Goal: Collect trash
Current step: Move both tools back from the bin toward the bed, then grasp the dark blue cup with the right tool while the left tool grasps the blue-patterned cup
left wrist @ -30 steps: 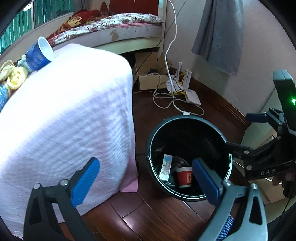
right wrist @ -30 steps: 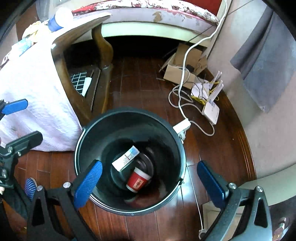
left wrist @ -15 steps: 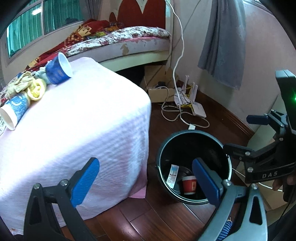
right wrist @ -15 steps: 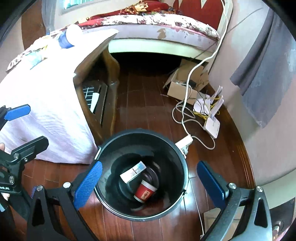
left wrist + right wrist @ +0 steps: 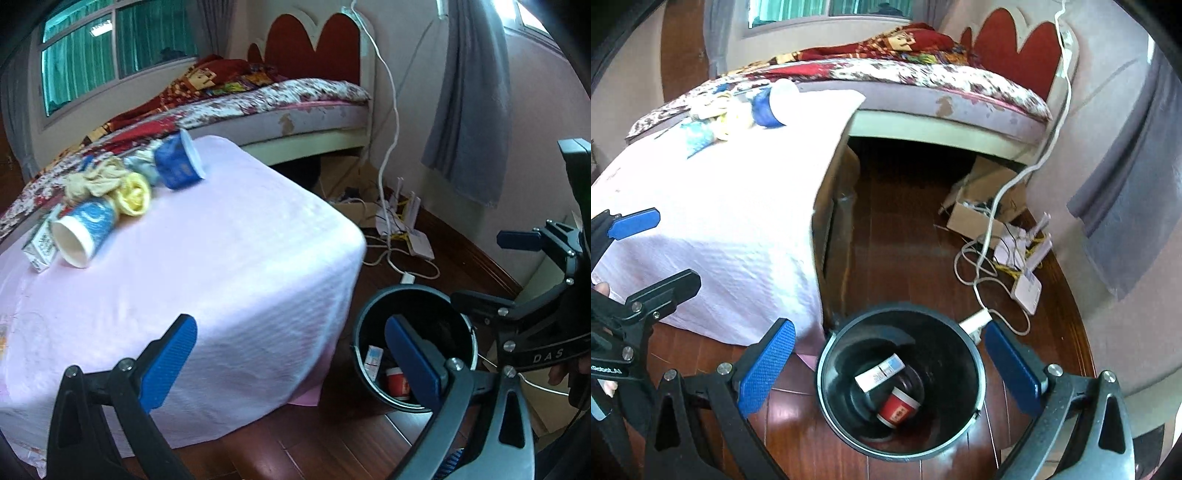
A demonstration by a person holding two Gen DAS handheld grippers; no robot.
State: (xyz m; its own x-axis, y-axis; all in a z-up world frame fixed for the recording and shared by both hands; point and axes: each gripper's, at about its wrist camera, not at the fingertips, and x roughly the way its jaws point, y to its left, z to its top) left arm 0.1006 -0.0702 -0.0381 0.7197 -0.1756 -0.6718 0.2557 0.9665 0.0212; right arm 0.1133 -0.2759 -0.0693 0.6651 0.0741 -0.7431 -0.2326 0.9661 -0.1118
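Note:
A black bin (image 5: pixel 975 363) stands on the wood floor beside the table; inside lie a red paper cup (image 5: pixel 898 406) and a small white-and-blue carton (image 5: pixel 880 372). In the left wrist view the bin (image 5: pixel 364 321) sits at lower right. On the pink-clothed table (image 5: pixel 229 266) lie two blue paper cups (image 5: pixel 83 229) (image 5: pixel 177 164), crumpled yellow and beige wrappers (image 5: pixel 110 186) and a small white box (image 5: pixel 40 247). My left gripper (image 5: pixel 291 362) is open and empty, above the table's near corner. My right gripper (image 5: pixel 890 373) is open and empty, above the bin.
A bed (image 5: pixel 280 99) runs behind the table. White cables (image 5: pixel 986 266), a router (image 5: pixel 1028 288) and a cardboard box (image 5: pixel 979 206) lie on the floor by the wall. A grey curtain (image 5: pixel 469 110) hangs at right. The table's open wooden side (image 5: pixel 838 229) faces the bin.
Both grippers have risen and pulled back from the bin, which now looks smaller. The left view has swung toward the tabletop, bringing the cups and wrappers into sight.

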